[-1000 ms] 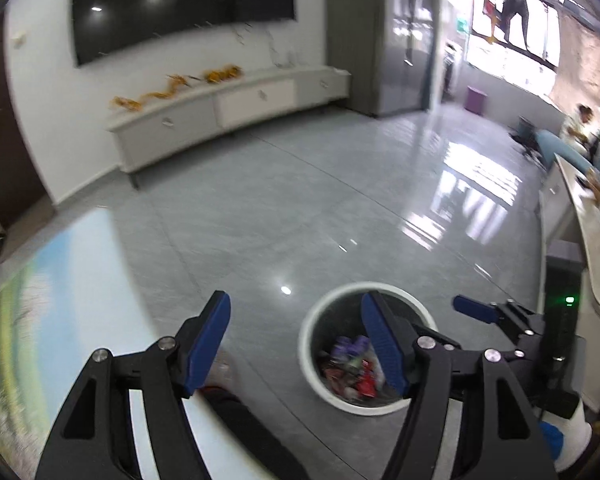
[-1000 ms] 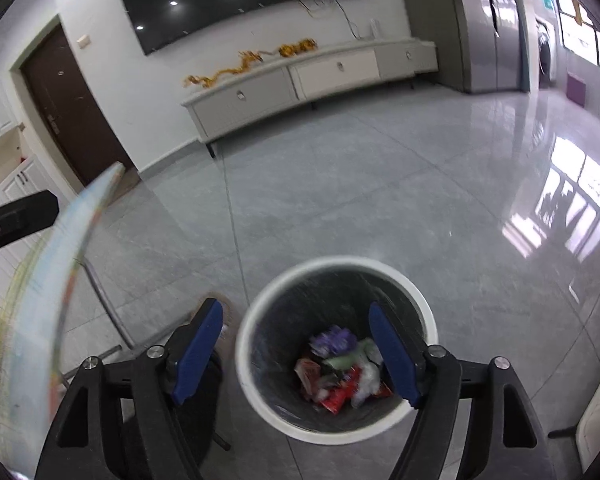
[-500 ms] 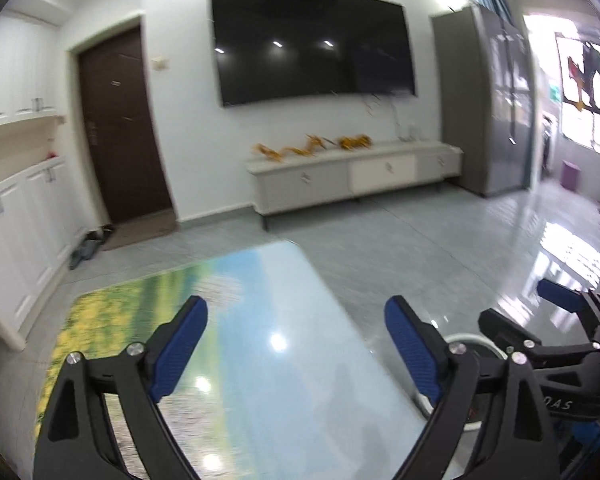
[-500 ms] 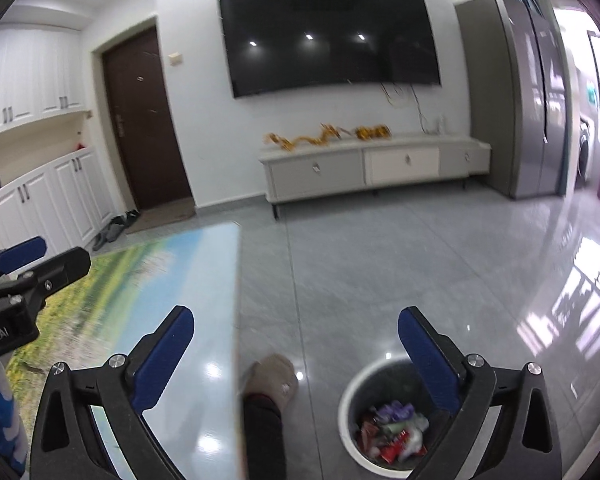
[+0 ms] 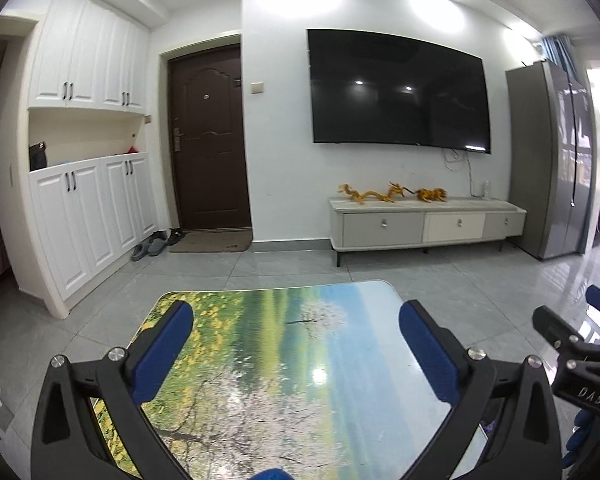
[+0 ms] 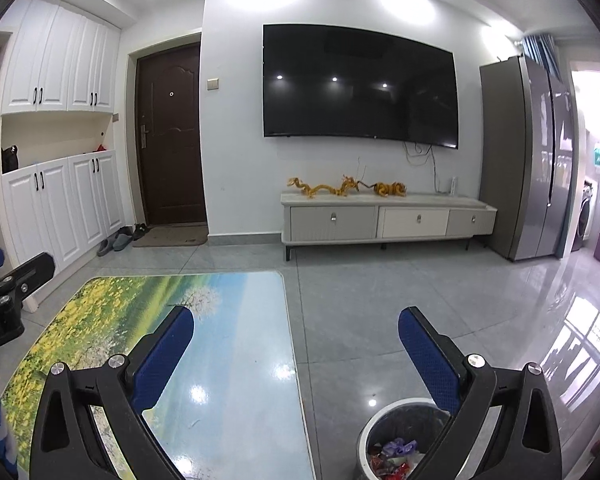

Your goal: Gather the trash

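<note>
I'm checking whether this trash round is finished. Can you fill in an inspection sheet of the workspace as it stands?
Surface: table with glossy landscape print; nothing seen lying on it.
Job's things: trash bin on the floor right of the table, wrappers inside.
Clutter: slippers by the door mat.
Grippers: left gripper open, empty, over the table; right gripper open, empty, above the table edge and bin.
Cables: cords hang below the TV.
Surroundings: TV cabinet with golden dragon ornaments, dark door, white cupboards, grey fridge.
</note>
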`<state>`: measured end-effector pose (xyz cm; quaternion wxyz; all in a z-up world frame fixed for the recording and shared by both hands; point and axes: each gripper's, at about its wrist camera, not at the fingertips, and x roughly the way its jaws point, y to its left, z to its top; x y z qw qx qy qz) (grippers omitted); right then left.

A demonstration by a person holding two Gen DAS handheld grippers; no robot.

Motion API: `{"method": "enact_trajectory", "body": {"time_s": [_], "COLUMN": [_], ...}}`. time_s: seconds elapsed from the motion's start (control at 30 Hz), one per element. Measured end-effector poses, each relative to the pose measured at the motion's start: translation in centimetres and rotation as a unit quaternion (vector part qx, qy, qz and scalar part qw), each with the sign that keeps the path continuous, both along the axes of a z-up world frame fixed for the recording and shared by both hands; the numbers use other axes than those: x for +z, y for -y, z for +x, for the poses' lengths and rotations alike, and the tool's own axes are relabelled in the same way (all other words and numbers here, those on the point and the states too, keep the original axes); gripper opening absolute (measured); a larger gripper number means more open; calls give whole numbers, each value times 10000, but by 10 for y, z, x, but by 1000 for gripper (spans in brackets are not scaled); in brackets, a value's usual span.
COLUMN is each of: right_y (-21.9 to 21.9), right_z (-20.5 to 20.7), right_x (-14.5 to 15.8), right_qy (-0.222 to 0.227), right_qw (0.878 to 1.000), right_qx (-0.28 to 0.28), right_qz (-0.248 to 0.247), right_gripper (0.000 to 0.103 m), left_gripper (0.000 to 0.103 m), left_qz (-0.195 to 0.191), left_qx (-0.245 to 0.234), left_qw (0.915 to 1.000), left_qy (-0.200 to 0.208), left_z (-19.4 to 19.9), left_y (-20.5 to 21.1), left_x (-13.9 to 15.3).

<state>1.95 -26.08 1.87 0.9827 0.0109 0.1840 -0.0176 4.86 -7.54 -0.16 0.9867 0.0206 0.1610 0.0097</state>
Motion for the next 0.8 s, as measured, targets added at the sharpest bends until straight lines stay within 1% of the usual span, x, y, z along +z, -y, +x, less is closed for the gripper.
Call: {"method": "enact_trajectory", "body": {"time_s": [0.07, 0.17, 0.33, 0.8], "right_y": [-4, -7, -6, -4], "right_z": [0, 2, 3, 4], "right_x": [1, -1, -7, -13], "right_qy": [40, 35, -14, 8], "right_qw": [10000, 10000, 9999, 9994], "right_qx": [-20, -51, -92, -334], "right_qz": [-26, -24, -43, -71], "right_gripper": [103, 103, 103, 103], "left_gripper": [103, 103, 103, 103], "left_qz": [-87, -149, -142, -189], "left_qx": [68, 148, 270, 254], "left_qw": [9999, 9996, 9992, 9995], "left_qy": [79, 184, 243, 74], "left_z": [-2, -5, -7, 0], "left_y": [-11, -17, -23, -30], "left_x": [1, 1, -2, -11]}}
